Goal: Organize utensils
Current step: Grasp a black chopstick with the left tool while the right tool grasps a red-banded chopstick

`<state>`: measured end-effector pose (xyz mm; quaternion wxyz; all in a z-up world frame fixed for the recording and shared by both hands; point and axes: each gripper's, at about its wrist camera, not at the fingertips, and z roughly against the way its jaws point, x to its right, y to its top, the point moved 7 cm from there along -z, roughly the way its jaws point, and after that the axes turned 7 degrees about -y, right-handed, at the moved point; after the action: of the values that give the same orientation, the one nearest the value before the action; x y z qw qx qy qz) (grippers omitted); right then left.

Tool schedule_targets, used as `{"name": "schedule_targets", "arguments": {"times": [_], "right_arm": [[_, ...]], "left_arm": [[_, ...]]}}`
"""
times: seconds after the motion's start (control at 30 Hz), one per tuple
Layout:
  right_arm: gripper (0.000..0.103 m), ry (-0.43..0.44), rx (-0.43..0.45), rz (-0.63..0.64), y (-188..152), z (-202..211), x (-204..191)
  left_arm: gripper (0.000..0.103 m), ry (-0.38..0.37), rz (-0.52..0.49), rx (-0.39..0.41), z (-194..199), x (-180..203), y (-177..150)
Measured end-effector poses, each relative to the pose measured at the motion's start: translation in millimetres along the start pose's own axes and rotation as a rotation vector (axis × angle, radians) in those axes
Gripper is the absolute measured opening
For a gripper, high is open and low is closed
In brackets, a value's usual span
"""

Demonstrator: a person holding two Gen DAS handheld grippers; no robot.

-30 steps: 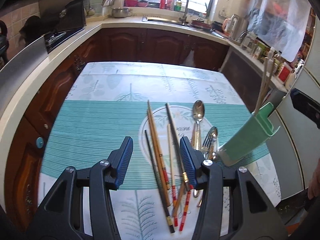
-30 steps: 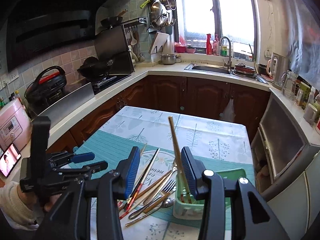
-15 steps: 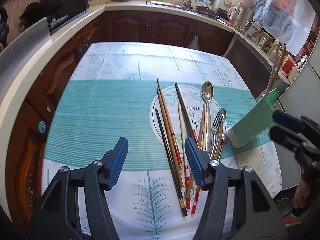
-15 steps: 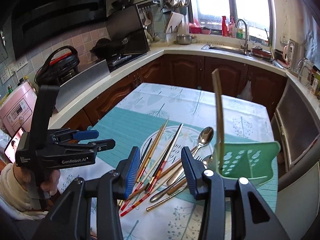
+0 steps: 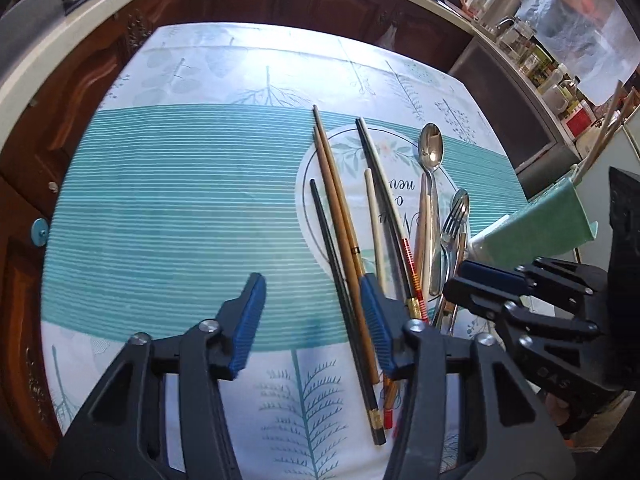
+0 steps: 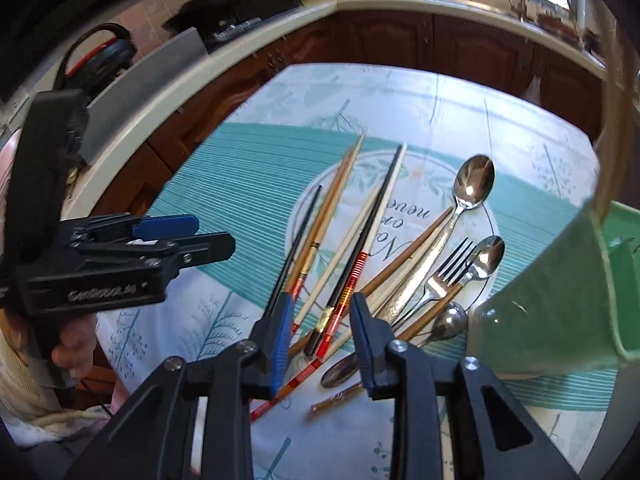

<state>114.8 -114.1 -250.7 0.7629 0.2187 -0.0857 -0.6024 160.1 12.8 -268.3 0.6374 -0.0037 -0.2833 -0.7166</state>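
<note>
Several chopsticks (image 5: pixel 340 216) (image 6: pixel 340 216), spoons (image 5: pixel 432 148) (image 6: pixel 474 184) and a fork (image 5: pixel 452 224) (image 6: pixel 444 276) lie loose on the teal tablecloth (image 5: pixel 180 200). A green utensil holder (image 5: pixel 536 228) (image 6: pixel 560 292) stands at the right with light chopsticks (image 6: pixel 612 100) upright in it. My left gripper (image 5: pixel 312 304) is open and empty, above the near ends of the chopsticks. My right gripper (image 6: pixel 320 316) is open and empty, low over the chopstick ends; it also shows in the left wrist view (image 5: pixel 492 280). The left gripper shows in the right wrist view (image 6: pixel 176 236).
The table is ringed by dark wood cabinets (image 5: pixel 320 4) and a pale counter (image 6: pixel 240 44) with a stove and sink. Appliances and jars (image 5: pixel 552 60) stand on the right counter. The person's hand (image 6: pixel 72 344) holds the left gripper.
Both grippers have dropped lower and closer to the utensils on the table. The right gripper has come away from the green holder toward the chopstick ends. Both stay open.
</note>
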Motion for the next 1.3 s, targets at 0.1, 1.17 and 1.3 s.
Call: {"name": "schedule_targets", "arguments": {"times": [0.1,1.17,1.3], "right_arm": [[0.015,-0.035,-0.024,-0.031,9.9,-12.2,4.8],[0.014,-0.081,-0.059,-0.156,-3.6,-13.7,29.5],[0.014,-0.079,-0.057,-0.15,-4.3,-13.4,28.9]], "left_arm": [[0.025,-0.059,0.028,-0.058,-18.4,1.1,12.1],[0.007,-0.159,0.022,-0.307,-118.0,71.3,35.4],[0.007,-0.128,0.018,-0.319,-120.9,69.0,34.9]]}}
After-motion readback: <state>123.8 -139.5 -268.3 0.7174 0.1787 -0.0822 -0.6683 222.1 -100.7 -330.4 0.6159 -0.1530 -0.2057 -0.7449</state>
